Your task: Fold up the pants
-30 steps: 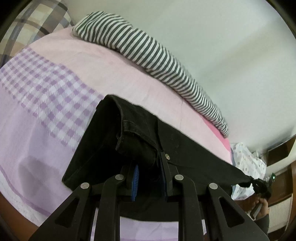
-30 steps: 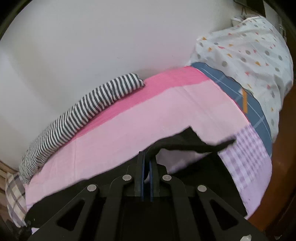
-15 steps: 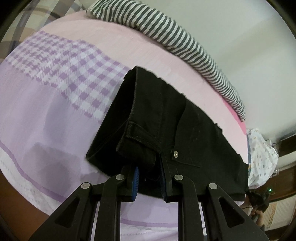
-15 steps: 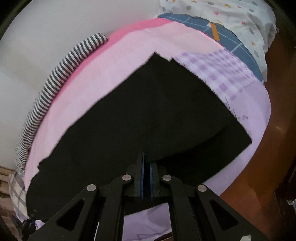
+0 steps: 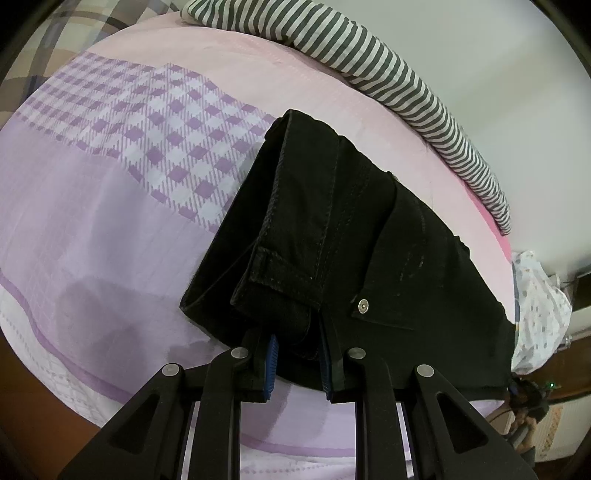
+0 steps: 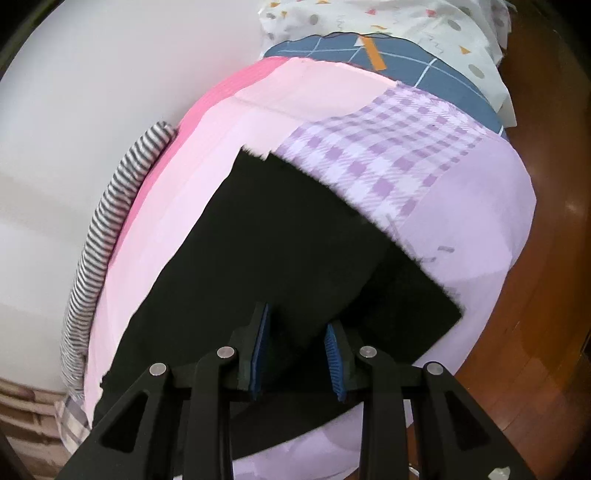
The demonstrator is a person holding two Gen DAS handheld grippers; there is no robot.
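Observation:
Black pants [image 5: 354, 236] lie folded lengthwise on the pink and purple bed sheet [image 5: 110, 206]. In the left wrist view the waistband with a belt loop and a metal rivet is nearest. My left gripper [image 5: 297, 363] is shut on the thick waistband corner, its blue pads pressed on the fabric. In the right wrist view the leg end of the pants [image 6: 288, 243] lies flat on the sheet [image 6: 461, 206]. My right gripper [image 6: 295, 360] is open, its blue pads apart just above the hem edge, holding nothing.
A grey and white striped roll [image 5: 369, 62] lies along the wall side of the bed, also in the right wrist view [image 6: 107, 229]. A patterned white cover [image 6: 424, 33] and blue checked cloth [image 6: 399, 70] lie beyond the leg end. Brown wooden floor [image 6: 535, 314] borders the bed.
The pants came down from the air and now lie flat on the bed. My right gripper opened and let go of the leg end. My left gripper still holds the waistband.

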